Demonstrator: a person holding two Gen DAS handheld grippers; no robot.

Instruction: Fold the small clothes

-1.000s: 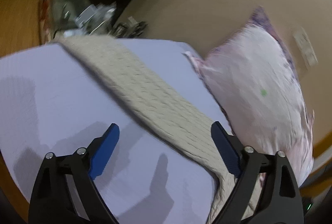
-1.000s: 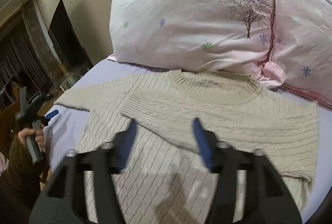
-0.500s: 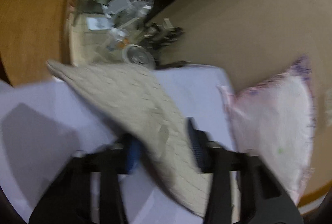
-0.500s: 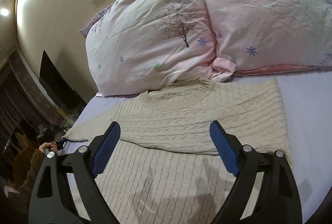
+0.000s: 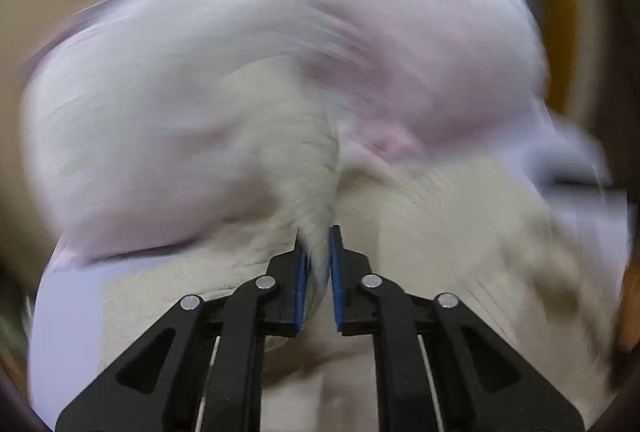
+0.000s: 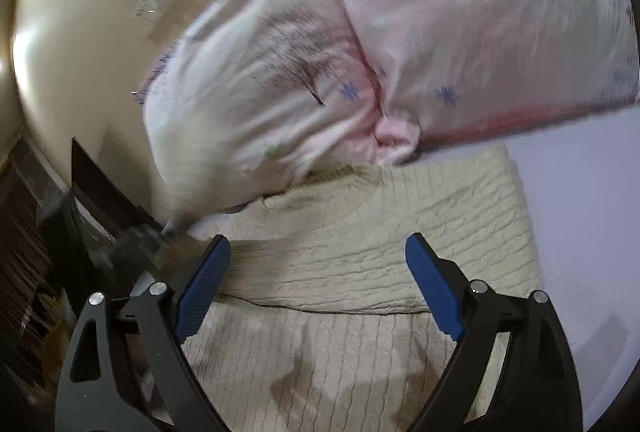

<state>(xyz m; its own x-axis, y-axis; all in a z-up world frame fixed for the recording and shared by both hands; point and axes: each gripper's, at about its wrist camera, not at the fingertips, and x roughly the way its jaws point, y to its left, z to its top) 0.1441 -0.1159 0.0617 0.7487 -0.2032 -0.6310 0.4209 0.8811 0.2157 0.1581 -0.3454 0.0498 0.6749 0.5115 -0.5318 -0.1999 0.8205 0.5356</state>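
Pinching the sleeve (image 5: 316,192) tight, the left gripper (image 5: 318,252) is carrying it across the sweater (image 6: 360,264). Right gripper (image 6: 318,272) is hanging wide open and empty over the body, whose long axis is running toward the pillows (image 6: 280,92).

Left wrist view: mounted just behind the left tool (image 5: 318,252), very close over the knit sweater (image 5: 440,232), facing across the bed toward the pink pillows (image 5: 360,52) at its head edge; heavily motion-blurred. Right wrist view: set behind the right tool (image 6: 318,264), low and near over the sweater (image 6: 360,252), looking the same way toward the pillows (image 6: 480,32) and the beige wall (image 6: 88,12), bed sheet (image 6: 580,212) along the right side. Shared by both: sweater, pillows, head end of the bed.
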